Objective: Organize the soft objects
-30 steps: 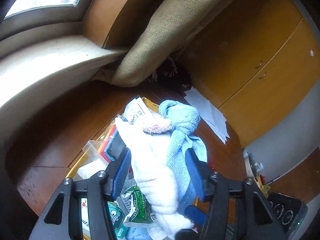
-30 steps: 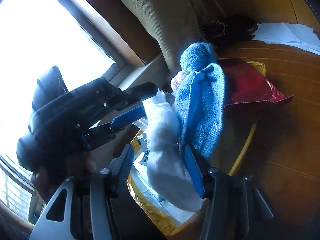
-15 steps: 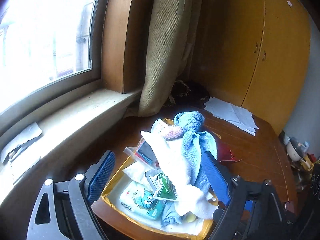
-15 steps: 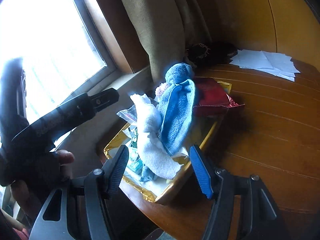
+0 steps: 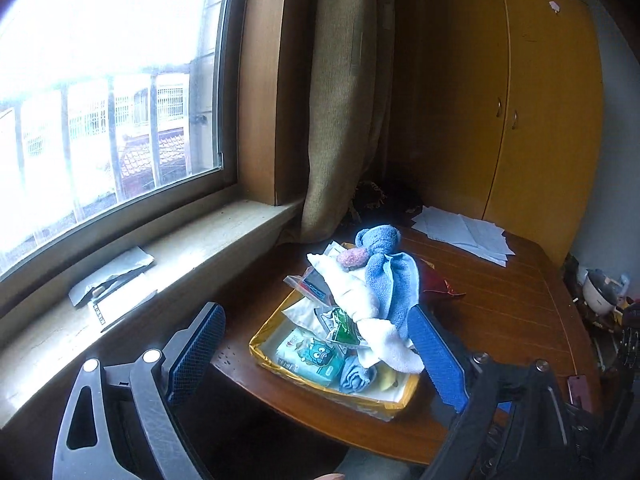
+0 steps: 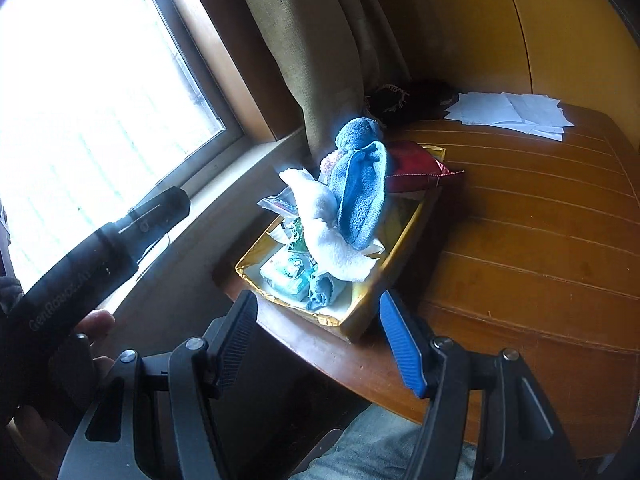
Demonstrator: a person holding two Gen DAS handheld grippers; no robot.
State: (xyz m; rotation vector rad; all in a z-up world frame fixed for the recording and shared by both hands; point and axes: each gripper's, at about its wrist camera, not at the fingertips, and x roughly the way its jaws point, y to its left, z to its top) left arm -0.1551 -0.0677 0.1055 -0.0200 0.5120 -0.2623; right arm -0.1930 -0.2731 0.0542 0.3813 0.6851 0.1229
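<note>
A: Wooden surface (image 6: pixel 520 232) by the window; the gold tray (image 5: pixel 320 380) sits at its near left edge, with the white towel (image 5: pixel 360 300) and blue towel (image 5: pixel 394 276) piled inside.

B: What changed?

A: Both tongs have pulled back. Left tongs (image 5: pixel 316 356) and right tongs (image 6: pixel 320 332) are wide open, holding nothing. A second ago they stood around the towels.

B: So the towels look released in the tray.

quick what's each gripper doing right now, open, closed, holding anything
Left gripper: open, holding nothing, back from the gold tray.
Right gripper: open, holding nothing, also short of the tray.
</note>
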